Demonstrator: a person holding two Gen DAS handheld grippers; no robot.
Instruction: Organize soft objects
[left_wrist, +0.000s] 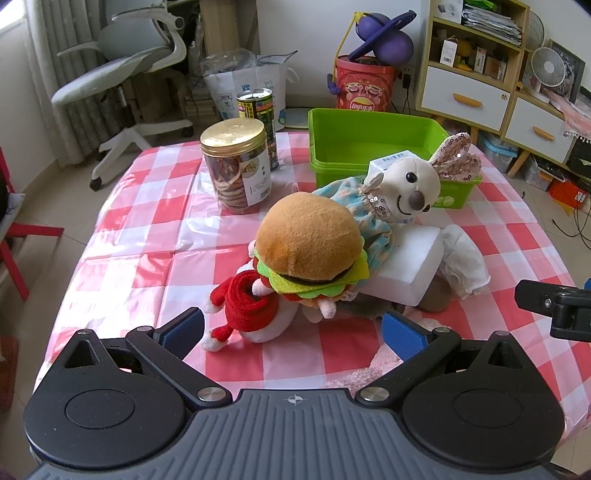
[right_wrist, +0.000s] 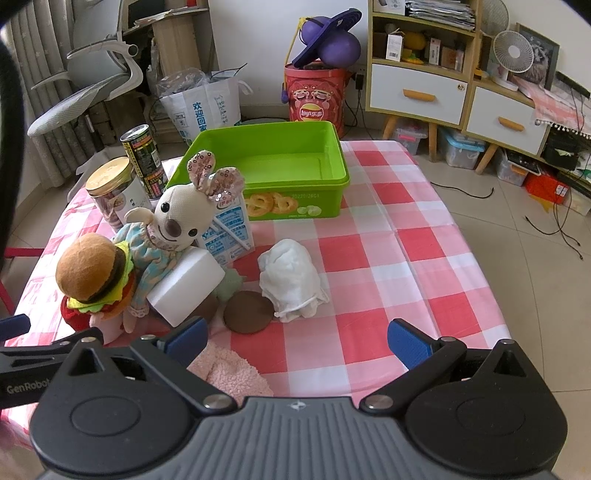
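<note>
Now both the left claw (left_wrist: 291, 328) and right claw (right_wrist: 297, 339) hang released before the burger plush (left_wrist: 308, 245)

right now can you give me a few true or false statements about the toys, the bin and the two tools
1. The green bin holds nothing. True.
2. The left tool is shut on the burger plush. False: its fingers are spread and hold nothing.
3. The mouse doll leans on the white foam block. True.
4. The right tool grips the white cloth. False: it is open, short of the cloth.
5. The gold-lidded jar lies on its side. False: it stands upright.
</note>
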